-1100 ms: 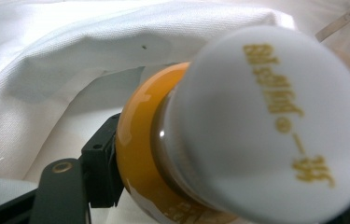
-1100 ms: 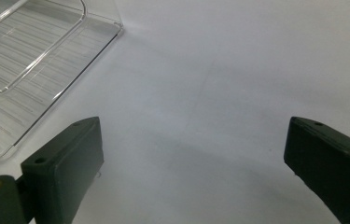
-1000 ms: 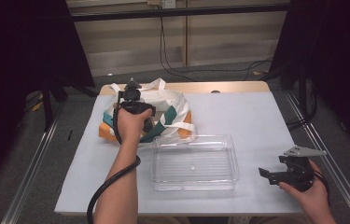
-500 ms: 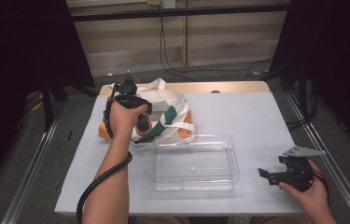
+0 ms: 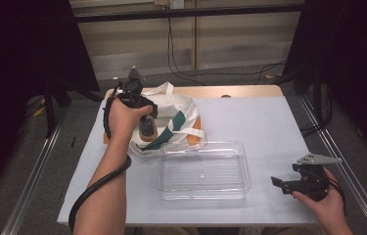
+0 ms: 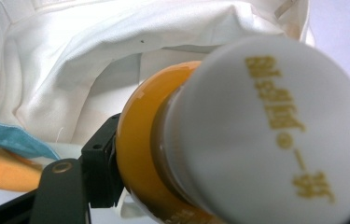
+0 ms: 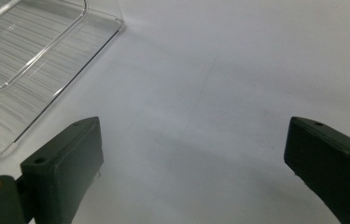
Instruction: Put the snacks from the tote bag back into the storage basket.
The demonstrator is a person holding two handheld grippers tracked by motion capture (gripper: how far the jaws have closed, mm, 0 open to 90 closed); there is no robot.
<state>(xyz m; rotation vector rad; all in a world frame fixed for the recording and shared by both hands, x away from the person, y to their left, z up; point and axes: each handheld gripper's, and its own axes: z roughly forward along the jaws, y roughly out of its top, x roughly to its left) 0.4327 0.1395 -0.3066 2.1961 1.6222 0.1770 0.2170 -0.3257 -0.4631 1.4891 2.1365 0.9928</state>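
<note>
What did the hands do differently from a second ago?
The left gripper lifted out of the white tote bag, raising a bottle with a white cap and orange label clamped in its jaws. The right gripper stayed open near the table's right edge, and the clear plastic tray did not move.

This is a lab-style recording station, not a home. A plain pale grey rectangular table (image 5: pixel 269 127) with a light wooden far edge stands on a grey floor between two metal floor rails (image 5: pixel 32 181). Black curtains (image 5: pixel 19 54) hang on both sides, a black horizontal bar (image 5: pixel 195 12) crosses overhead, and black cables (image 5: pixel 178 58) trail down the beige panelled back wall (image 5: pixel 122 49).
</note>
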